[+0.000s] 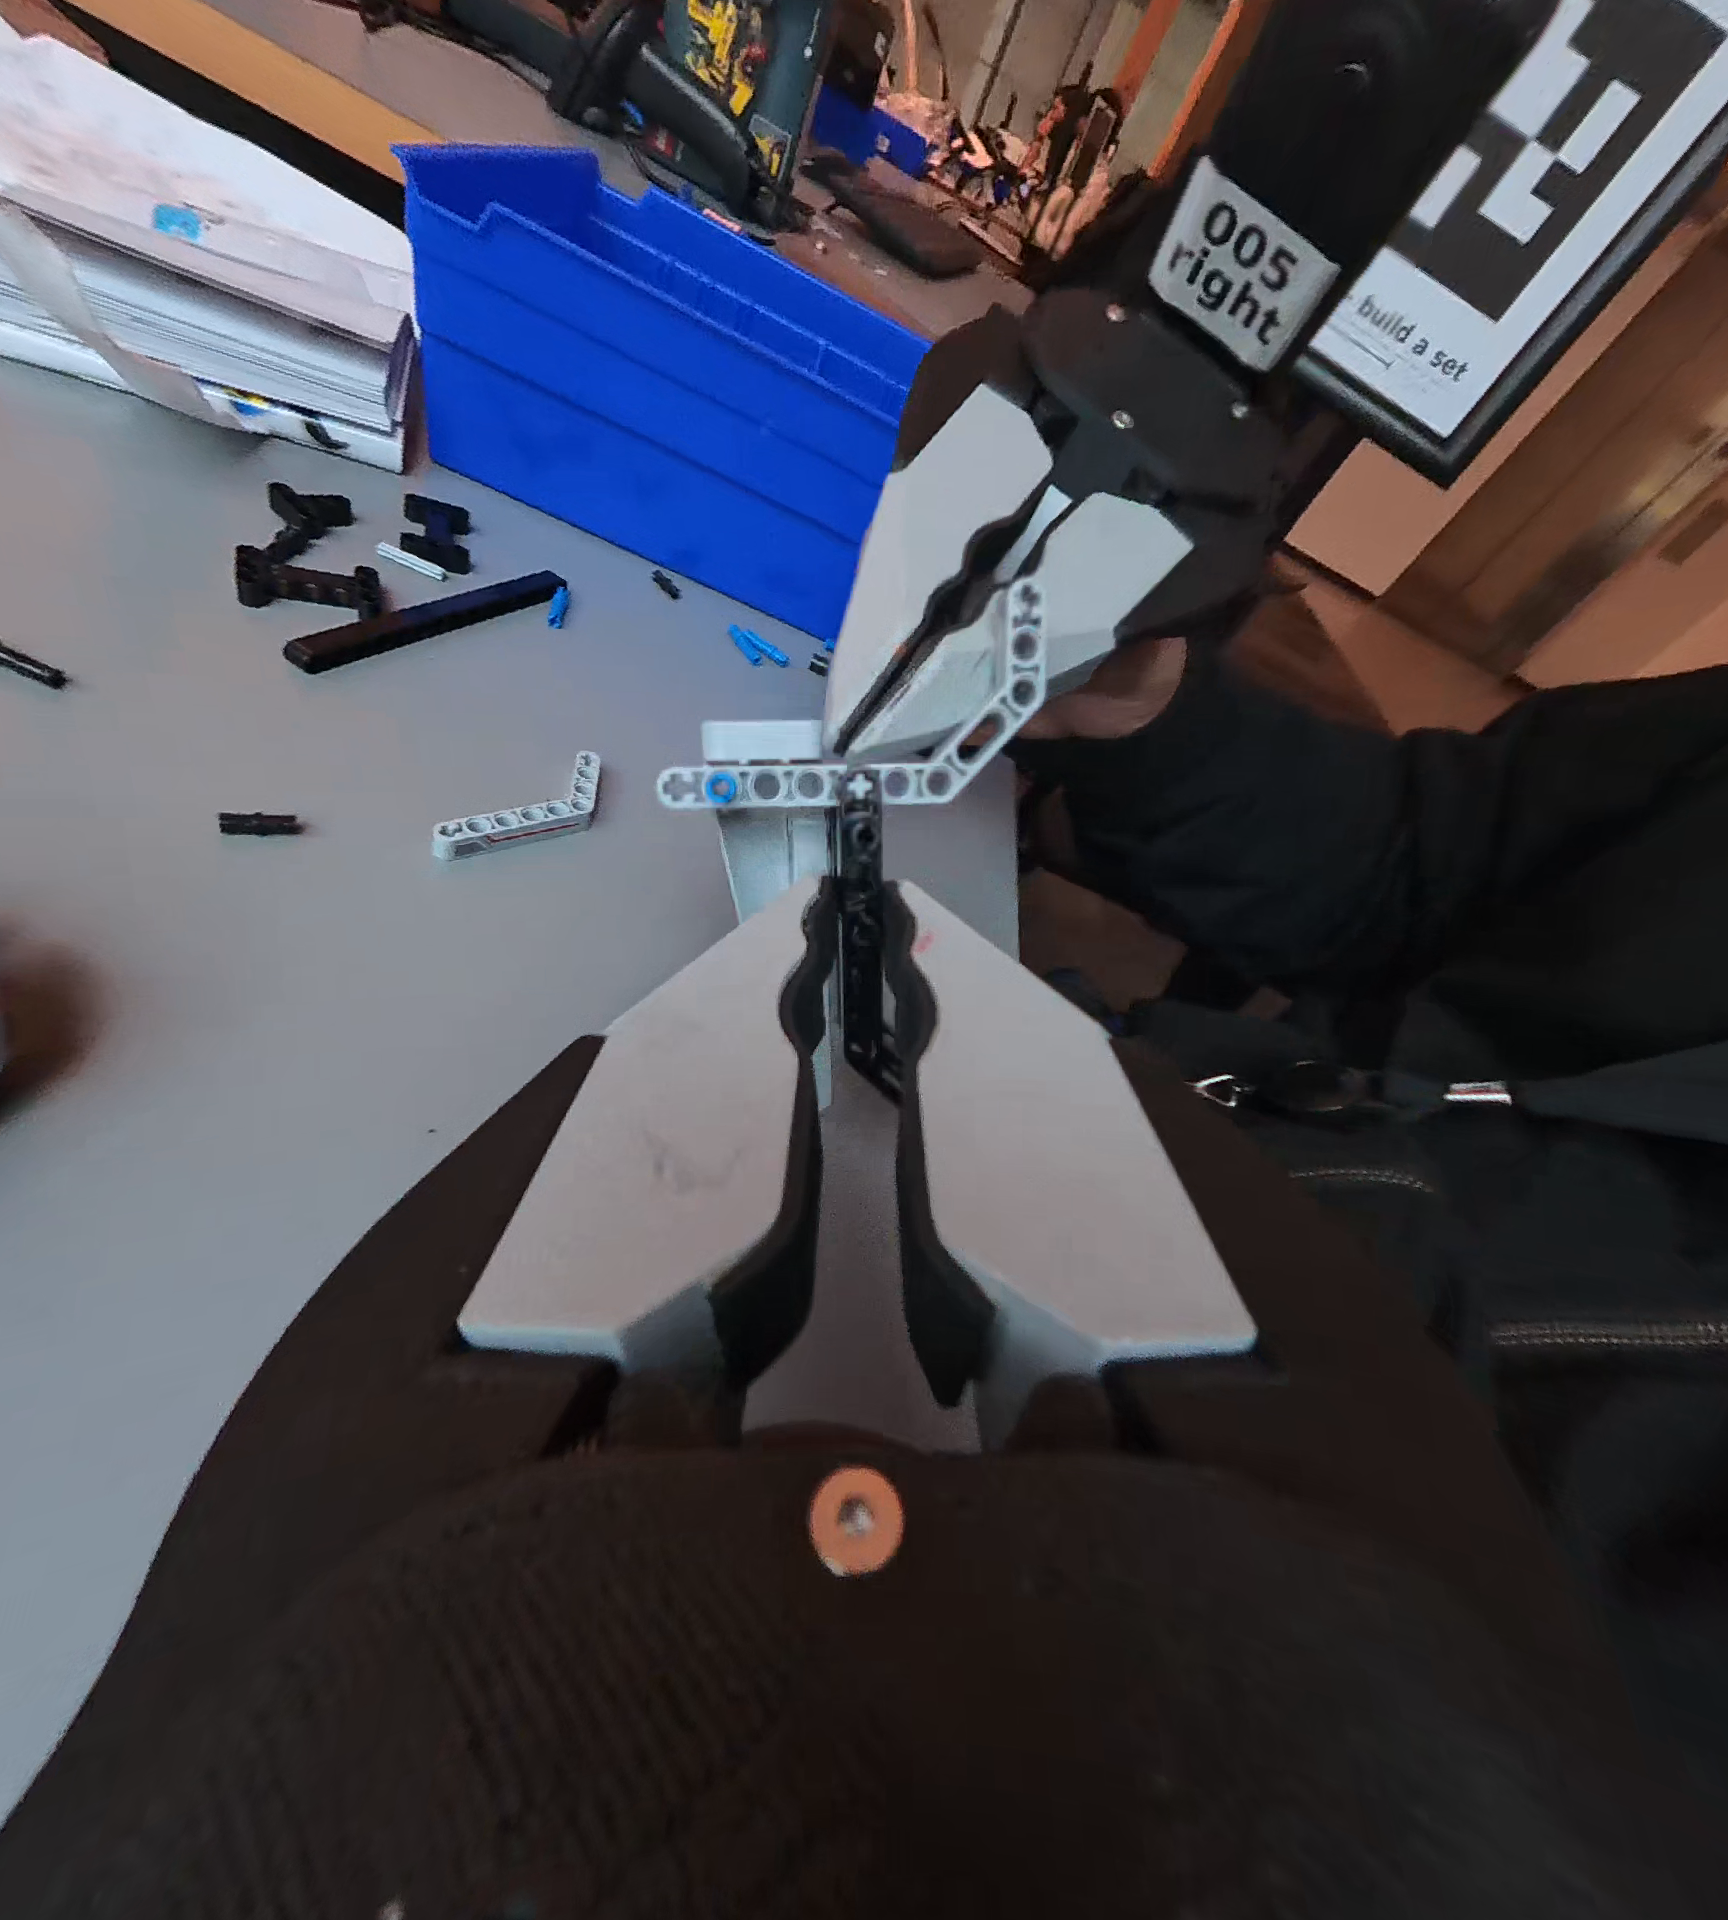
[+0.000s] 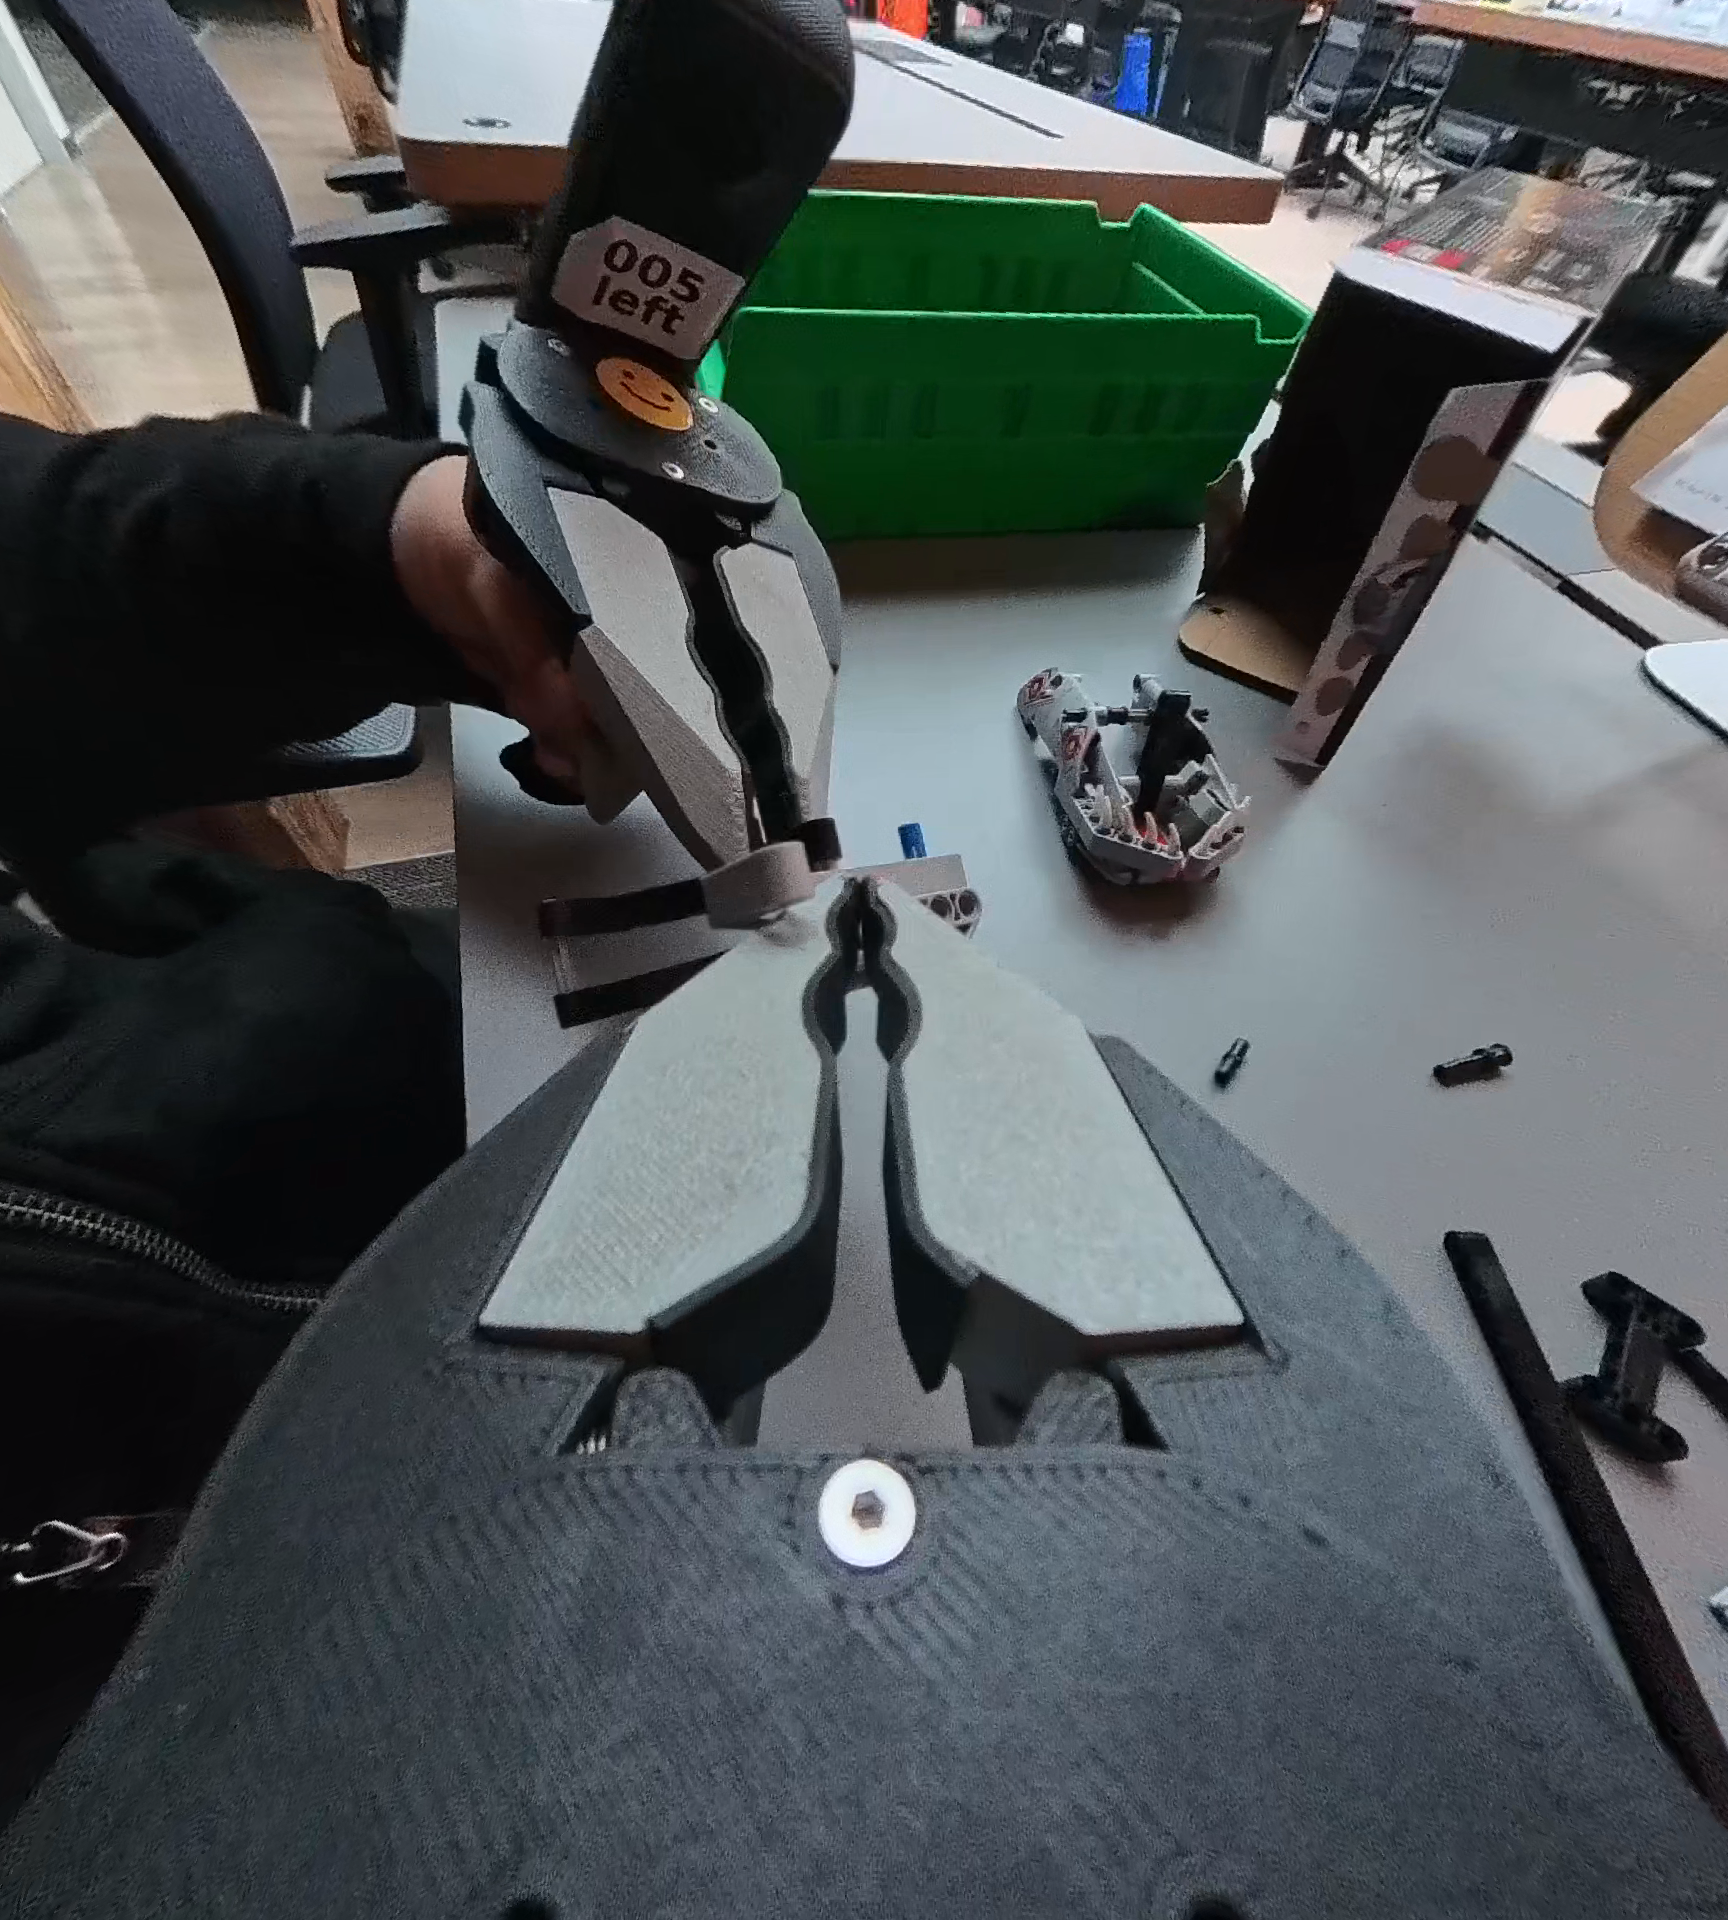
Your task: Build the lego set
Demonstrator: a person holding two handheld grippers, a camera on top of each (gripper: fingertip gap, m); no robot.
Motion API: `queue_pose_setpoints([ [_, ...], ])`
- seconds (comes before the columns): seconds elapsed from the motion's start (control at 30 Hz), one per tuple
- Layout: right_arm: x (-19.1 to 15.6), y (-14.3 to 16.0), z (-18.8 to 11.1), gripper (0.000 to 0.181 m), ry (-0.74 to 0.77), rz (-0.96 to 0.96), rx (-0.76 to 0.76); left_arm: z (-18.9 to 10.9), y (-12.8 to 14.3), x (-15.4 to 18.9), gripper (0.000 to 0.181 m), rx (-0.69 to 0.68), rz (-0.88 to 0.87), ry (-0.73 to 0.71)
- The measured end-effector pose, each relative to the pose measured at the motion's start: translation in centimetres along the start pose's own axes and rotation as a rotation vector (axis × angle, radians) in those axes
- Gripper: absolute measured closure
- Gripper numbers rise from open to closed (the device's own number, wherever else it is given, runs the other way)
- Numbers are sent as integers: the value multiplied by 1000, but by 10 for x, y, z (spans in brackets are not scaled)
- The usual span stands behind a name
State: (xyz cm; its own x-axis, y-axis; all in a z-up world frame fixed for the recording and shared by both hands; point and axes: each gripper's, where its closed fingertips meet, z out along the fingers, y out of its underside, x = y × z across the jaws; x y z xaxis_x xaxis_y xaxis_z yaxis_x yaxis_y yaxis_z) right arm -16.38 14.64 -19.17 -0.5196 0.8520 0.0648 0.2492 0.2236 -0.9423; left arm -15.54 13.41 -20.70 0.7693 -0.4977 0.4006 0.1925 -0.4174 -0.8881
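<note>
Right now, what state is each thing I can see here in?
Left gripper: shut on the black beam.
Right gripper: shut on the grey angled beam.
Black beam: upright, joined to the grey angled beam.
Second grey angled beam: loose, flat on the table.
Blue plastic bin: open-topped.
Partly built grey Lego car: unfinished, on the table.

Left gripper [image 1: 858, 914] clamped, right gripper [image 2: 862, 894] seemingly pinched.

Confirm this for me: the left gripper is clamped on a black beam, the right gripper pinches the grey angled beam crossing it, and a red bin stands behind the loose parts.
One thing is wrong: the bin is blue, as the left wrist view shows. The rest holds: the left gripper is clamped on the black beam, and the right gripper pinches the grey angled beam crossing it.
</note>
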Motion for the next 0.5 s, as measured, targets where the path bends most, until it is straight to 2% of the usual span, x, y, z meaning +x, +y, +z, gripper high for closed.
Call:
queue_pose_setpoints([
  [0.2,13,6,-7,167,5,55,-4,-2,-5,-8,176,22,48,-69],
  [0.33,6,2,-11,157,-81,90,30,-1,-4,-9,176,11,89,-90],
  [0.5,7,11,-14,148,-80,43,-16,0,-3,-10,176,4,85,-97],
])
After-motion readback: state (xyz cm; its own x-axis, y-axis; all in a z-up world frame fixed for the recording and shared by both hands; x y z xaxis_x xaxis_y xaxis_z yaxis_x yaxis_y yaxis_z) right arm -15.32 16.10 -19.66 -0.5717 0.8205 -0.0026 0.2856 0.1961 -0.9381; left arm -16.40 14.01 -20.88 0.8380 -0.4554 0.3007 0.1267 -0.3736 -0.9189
